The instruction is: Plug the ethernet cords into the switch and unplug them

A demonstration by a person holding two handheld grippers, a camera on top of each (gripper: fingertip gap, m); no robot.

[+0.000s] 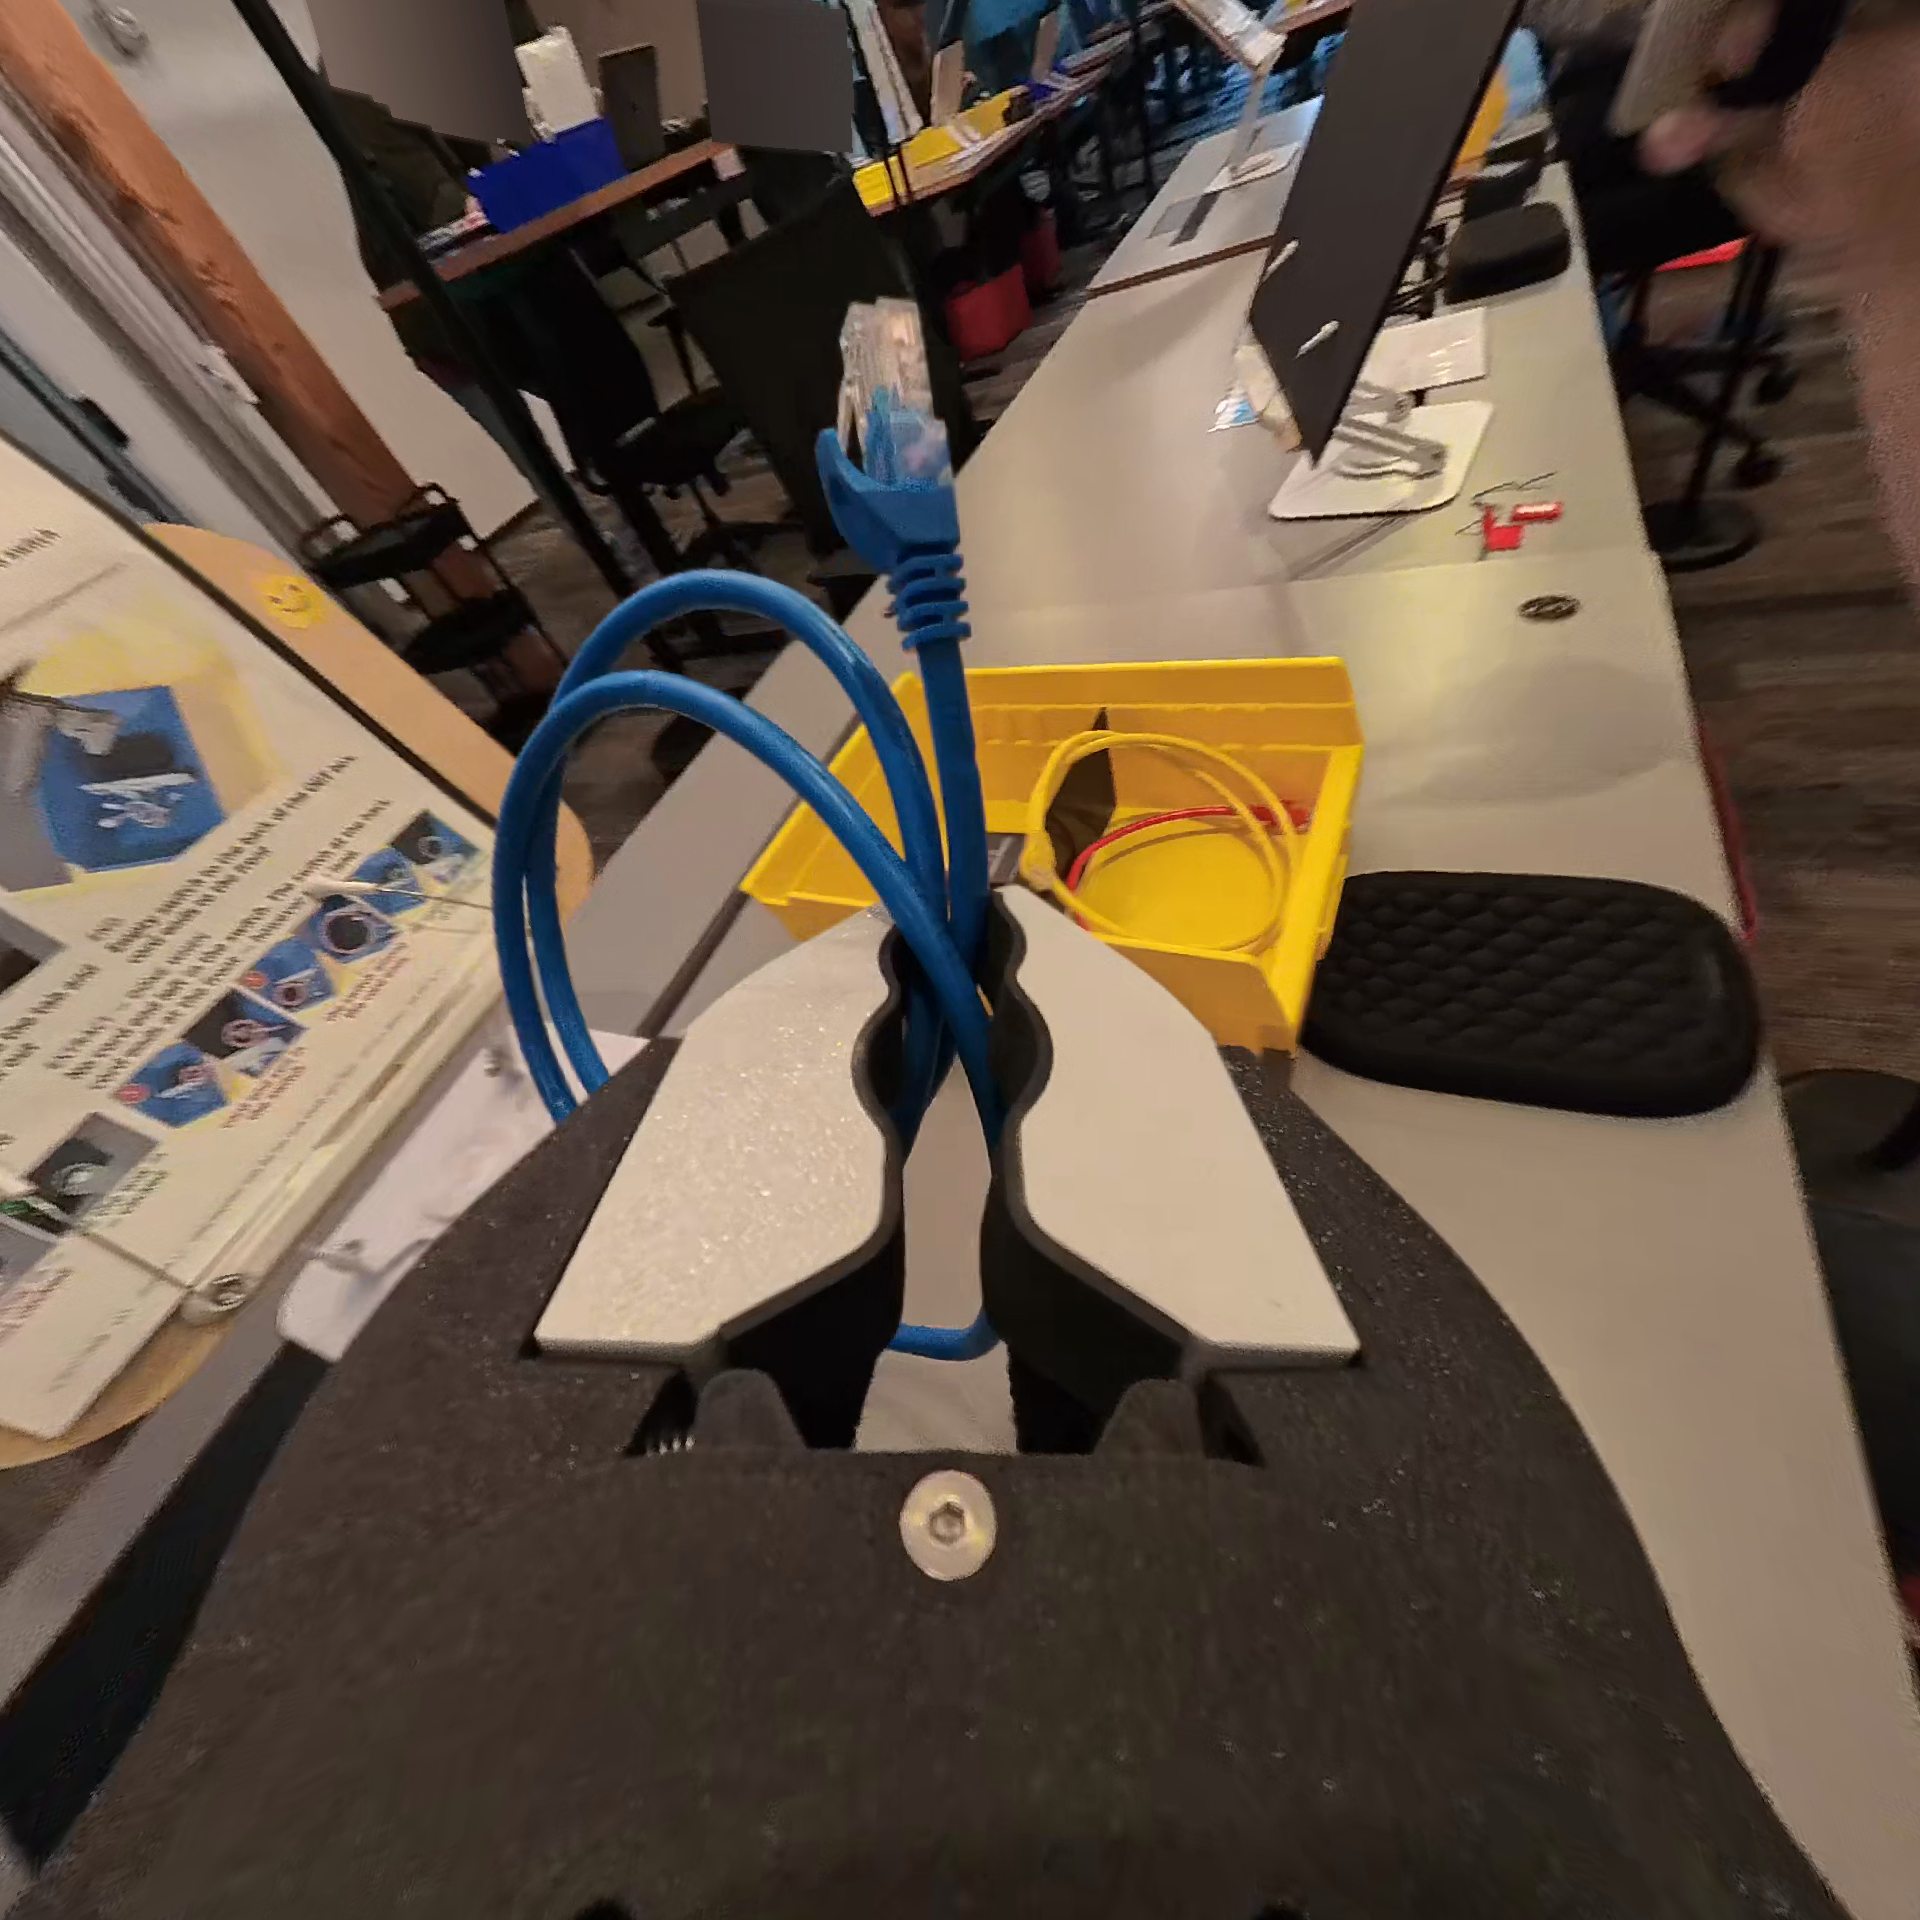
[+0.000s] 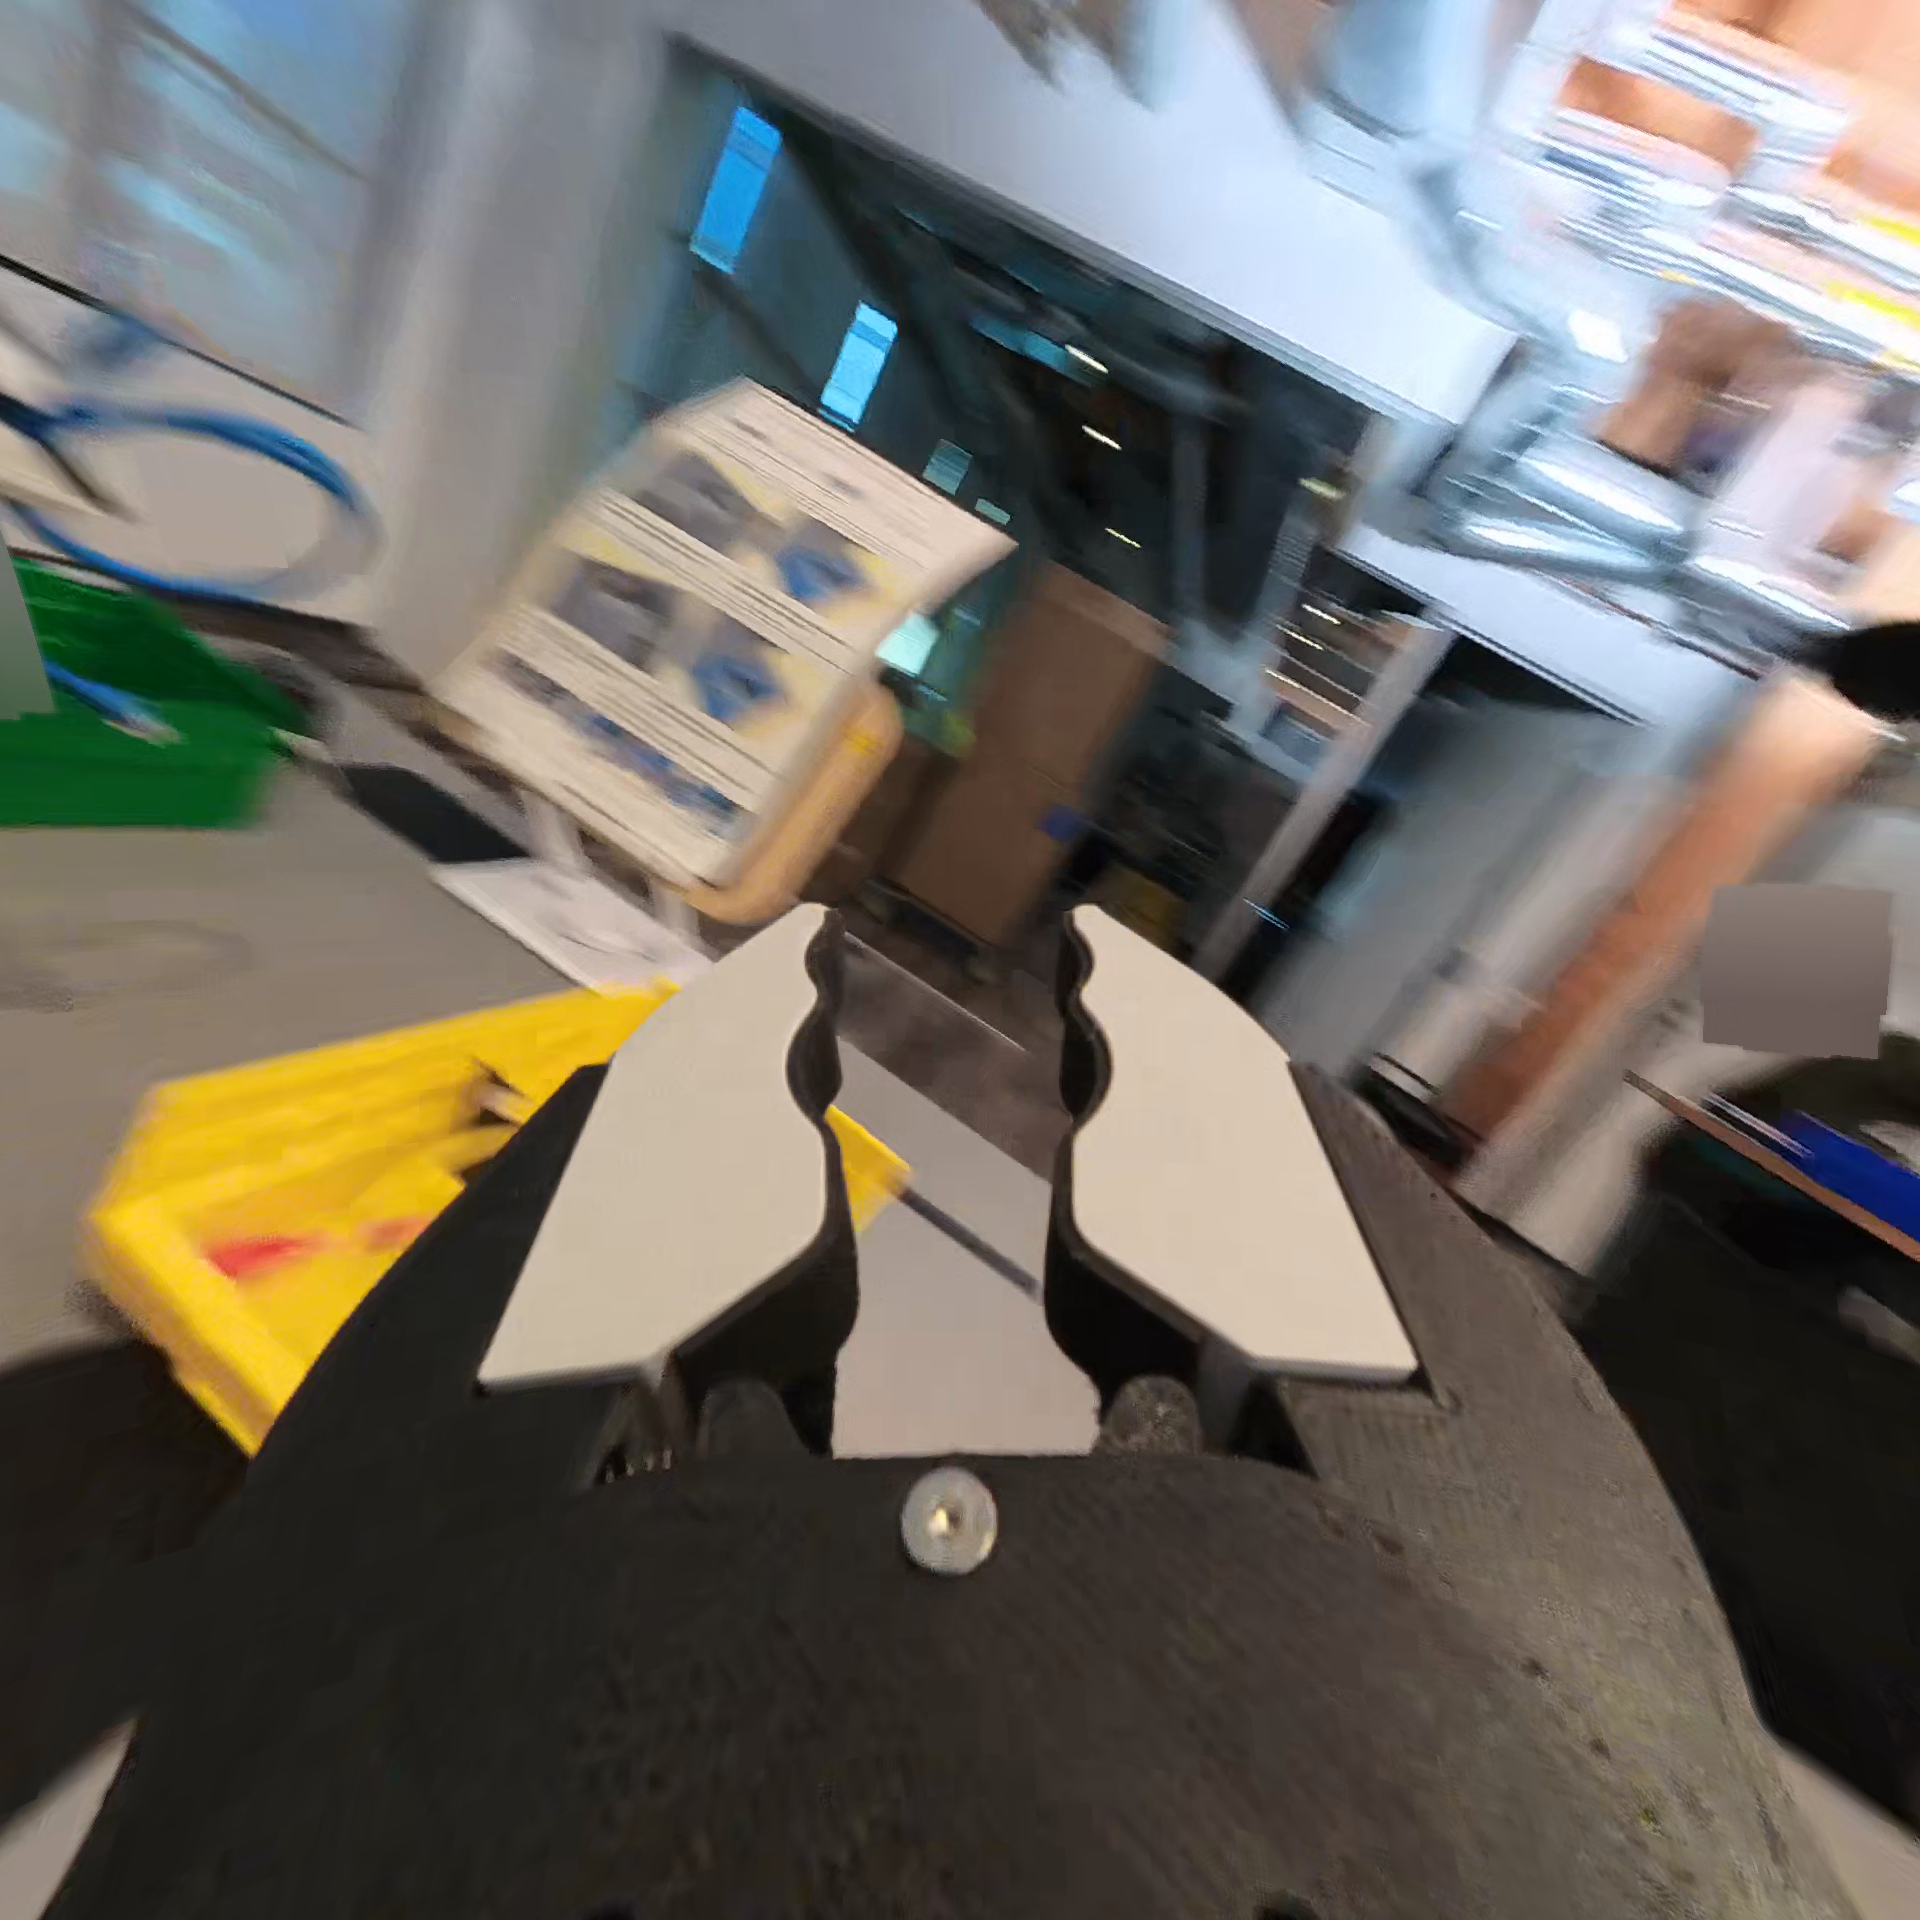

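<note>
Left claw [image 1: 951,966] grips one blue cord [image 1: 935,831]; right claw [image 2: 945,956] gapes bare

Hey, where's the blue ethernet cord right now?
In the left wrist view, the blue ethernet cord is pinched in the left tool, its plug pointing up, in front of the yellow bin.

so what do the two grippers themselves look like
Both match: a broad black, grainy-textured body with a silver screw at its centre, and two flat pale grey fingers with wavy black inner edges. The right gripper shows the same build. No cables or sleeves visible.
</note>
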